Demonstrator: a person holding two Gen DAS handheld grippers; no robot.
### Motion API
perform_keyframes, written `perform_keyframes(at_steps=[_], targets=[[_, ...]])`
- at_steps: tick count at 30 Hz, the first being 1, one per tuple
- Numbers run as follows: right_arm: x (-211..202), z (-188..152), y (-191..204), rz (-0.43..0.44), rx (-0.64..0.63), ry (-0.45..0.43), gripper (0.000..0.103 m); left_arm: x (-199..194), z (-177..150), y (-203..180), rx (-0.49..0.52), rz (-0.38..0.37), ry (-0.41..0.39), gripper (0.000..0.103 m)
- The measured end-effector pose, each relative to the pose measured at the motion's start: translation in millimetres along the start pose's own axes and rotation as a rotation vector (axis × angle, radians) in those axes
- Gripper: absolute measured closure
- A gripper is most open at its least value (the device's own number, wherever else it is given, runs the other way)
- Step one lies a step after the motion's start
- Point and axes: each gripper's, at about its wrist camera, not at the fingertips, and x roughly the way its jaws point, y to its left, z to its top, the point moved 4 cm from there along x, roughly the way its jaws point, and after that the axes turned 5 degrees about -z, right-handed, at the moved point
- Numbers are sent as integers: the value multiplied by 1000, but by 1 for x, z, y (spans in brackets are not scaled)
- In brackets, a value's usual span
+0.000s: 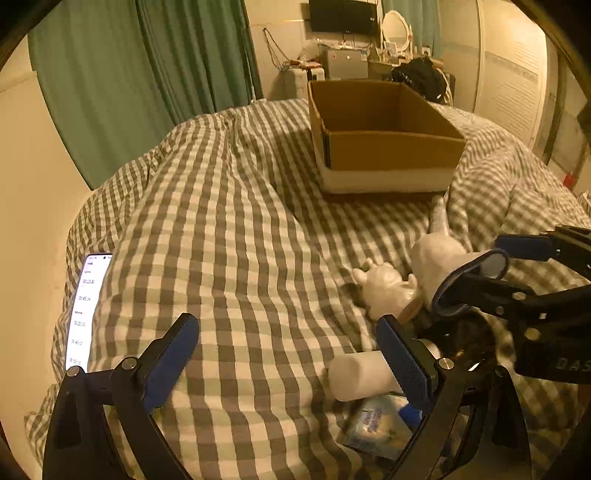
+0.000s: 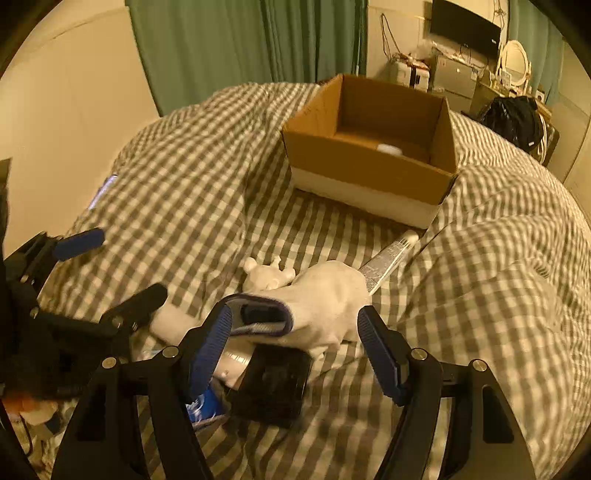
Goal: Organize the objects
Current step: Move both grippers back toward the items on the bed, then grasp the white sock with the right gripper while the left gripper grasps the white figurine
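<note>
An open cardboard box [image 1: 384,147] stands on the checked bed; in the right wrist view the box [image 2: 369,173] holds a small white object [image 2: 389,149]. A white sock [image 2: 325,306] with a blue cuff lies between my right gripper's [image 2: 295,343] open fingers, over a black block [image 2: 273,384]. A white plush toy [image 2: 267,277] and a tube [image 2: 388,262] lie beyond it. My left gripper [image 1: 291,365] is open and empty, beside a white cylinder [image 1: 358,376] and a blue packet [image 1: 376,424]. The sock [image 1: 443,258] and toy [image 1: 388,291] also show there.
A lit phone [image 1: 86,310] lies at the bed's left edge by the wall. Green curtains [image 1: 147,74] hang behind. A cluttered desk with a mirror [image 1: 395,29] and a black bag [image 1: 421,74] stand beyond the bed. The duvet [image 2: 498,277] bulges at the right.
</note>
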Motion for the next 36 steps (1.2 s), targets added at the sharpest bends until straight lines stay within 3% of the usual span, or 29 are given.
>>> perform_keyframes(at_steps=[1, 2, 6, 13, 17, 21, 23, 25, 26, 34, 36], targets=[[9, 1, -1, 7, 0, 15, 45, 4, -1, 0, -2, -4, 7, 4], [15, 1, 0, 16, -8, 26, 81, 6, -2, 0, -4, -8, 16, 4], [22, -1, 1, 18, -44, 19, 82, 19, 1, -5, -7, -36, 56, 4], [-23, 9, -24, -26, -19, -101, 83, 49, 14, -36, -38, -145, 127, 4], [-36, 7, -48, -100, 9, -138, 83, 69, 18, -55, -19, -150, 161, 4], [-31, 2, -60, -72, 43, -143, 83, 87, 21, -69, 7, -132, 181, 4], [-27, 3, -60, -62, 39, -148, 83, 93, 22, -72, 16, -138, 193, 9], [-26, 3, -59, -53, 31, -155, 83, 99, 23, -76, 27, -174, 207, 32], [-26, 3, -59, -48, 28, -157, 83, 102, 23, -76, 26, -184, 220, 38], [-22, 1, -63, -19, 42, -153, 83, 118, 14, -68, -7, -242, 277, 55], [-24, 1, -61, -25, 38, -152, 83, 114, 13, -65, -17, -238, 270, 55]])
